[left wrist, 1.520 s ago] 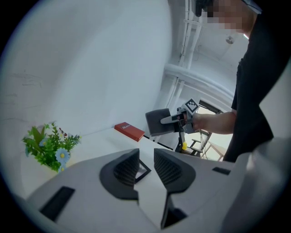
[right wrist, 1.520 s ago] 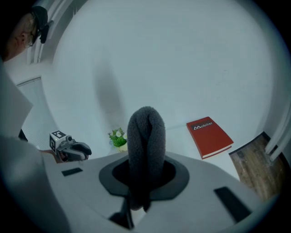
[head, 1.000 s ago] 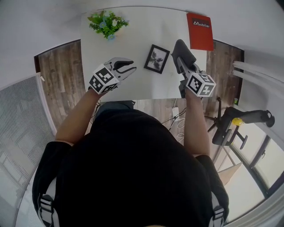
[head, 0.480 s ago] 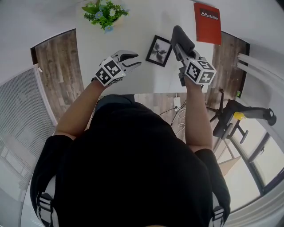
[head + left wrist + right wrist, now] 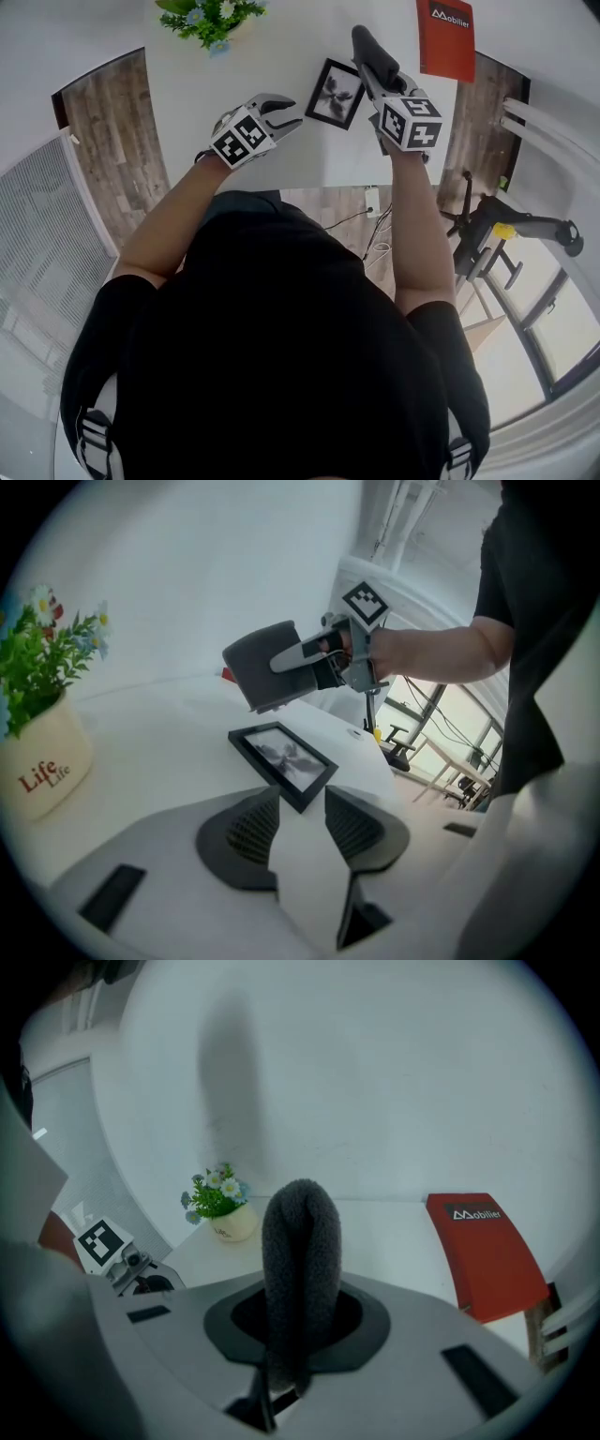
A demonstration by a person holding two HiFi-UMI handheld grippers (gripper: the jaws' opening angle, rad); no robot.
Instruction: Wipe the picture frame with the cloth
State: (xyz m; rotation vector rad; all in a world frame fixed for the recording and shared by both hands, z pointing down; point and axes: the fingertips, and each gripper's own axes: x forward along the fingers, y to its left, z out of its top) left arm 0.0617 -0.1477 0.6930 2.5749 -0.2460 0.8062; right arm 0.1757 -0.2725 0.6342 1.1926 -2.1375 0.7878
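A small black picture frame lies flat on the white table; the left gripper view shows the same picture frame just beyond my left jaws. My left gripper stands open with nothing between its fingers, a little left of the frame. My right gripper is shut on a folded dark grey cloth, held just right of the frame and above the table. That cloth stands upright between the right jaws, and the cloth hangs over the frame in the left gripper view.
A potted plant stands at the table's far left, with its cream pot close to my left gripper. A red booklet lies at the far right. An office chair stands on the wooden floor to the right.
Both grippers have moved forward over the table towards the frame. The left gripper is closer to the frame's left edge, and the right gripper with the cloth is now beside the frame.
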